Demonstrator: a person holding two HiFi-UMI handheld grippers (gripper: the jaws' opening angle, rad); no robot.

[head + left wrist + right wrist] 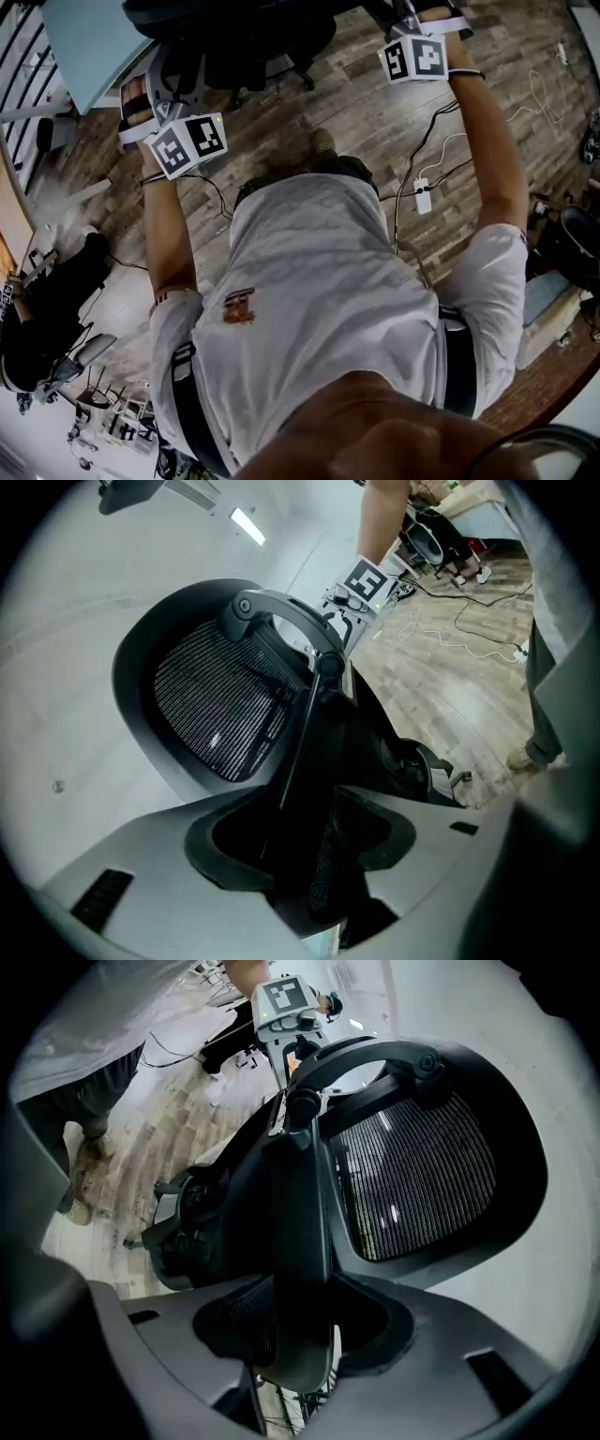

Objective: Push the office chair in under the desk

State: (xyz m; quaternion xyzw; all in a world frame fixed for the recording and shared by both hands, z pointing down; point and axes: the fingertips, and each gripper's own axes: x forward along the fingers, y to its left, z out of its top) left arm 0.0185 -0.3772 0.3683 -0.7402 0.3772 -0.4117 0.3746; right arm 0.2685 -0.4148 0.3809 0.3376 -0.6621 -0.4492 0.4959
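Observation:
The black office chair (234, 37) stands at the top of the head view, its back toward me, in front of the pale desk (89, 42). My left gripper (148, 89) reaches its left side and my right gripper (412, 17) its right side. In the left gripper view, the left gripper (309, 855) has the dark edge of the backrest between its pads, with the mesh headrest (220, 705) above. In the right gripper view, the right gripper (295, 1321) is closed round the opposite edge of the backrest, below the headrest (422, 1176). The seat is hidden.
Cables and a white power strip (422, 195) lie on the wood floor to my right. Boxes (548, 309) stand at the far right. Another dark chair (52, 300) stands at the left. A chair caster (305, 75) shows near my feet.

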